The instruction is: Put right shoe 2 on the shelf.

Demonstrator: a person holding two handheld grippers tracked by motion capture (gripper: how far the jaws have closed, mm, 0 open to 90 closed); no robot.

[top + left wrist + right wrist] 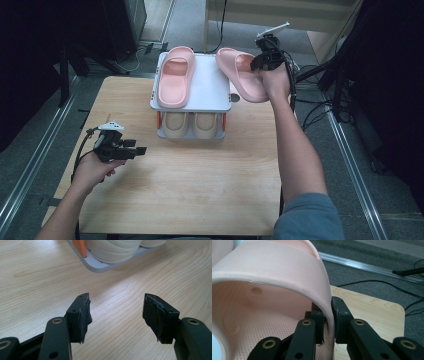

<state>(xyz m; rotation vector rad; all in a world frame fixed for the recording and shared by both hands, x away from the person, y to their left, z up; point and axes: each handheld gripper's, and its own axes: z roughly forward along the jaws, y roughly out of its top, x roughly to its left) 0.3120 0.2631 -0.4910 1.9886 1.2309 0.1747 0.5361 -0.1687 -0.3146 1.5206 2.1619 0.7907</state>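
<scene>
Your right gripper (329, 322) has its jaws clamped on the side wall of the pink slipper (274, 290), one pad inside under the strap and one outside, so the shoe hangs off the pinch rather than resting on anything. In the high view that slipper (241, 74) sits at upper centre-right, tilted, its long axis running from upper left to lower right, overlapping the right edge of the white rack top (210, 92). Its mate (176, 76) already lies lengthwise on the left half of that shelf, so the free spot lies to the left of your jaws. Whether the heel touches the shelf edge is hard to tell from here. Your right forearm reaches long and straight up the frame. Your left gripper (131, 148) stands open and empty above the bare table (120, 290) at lower left, well apart from the rack.
</scene>
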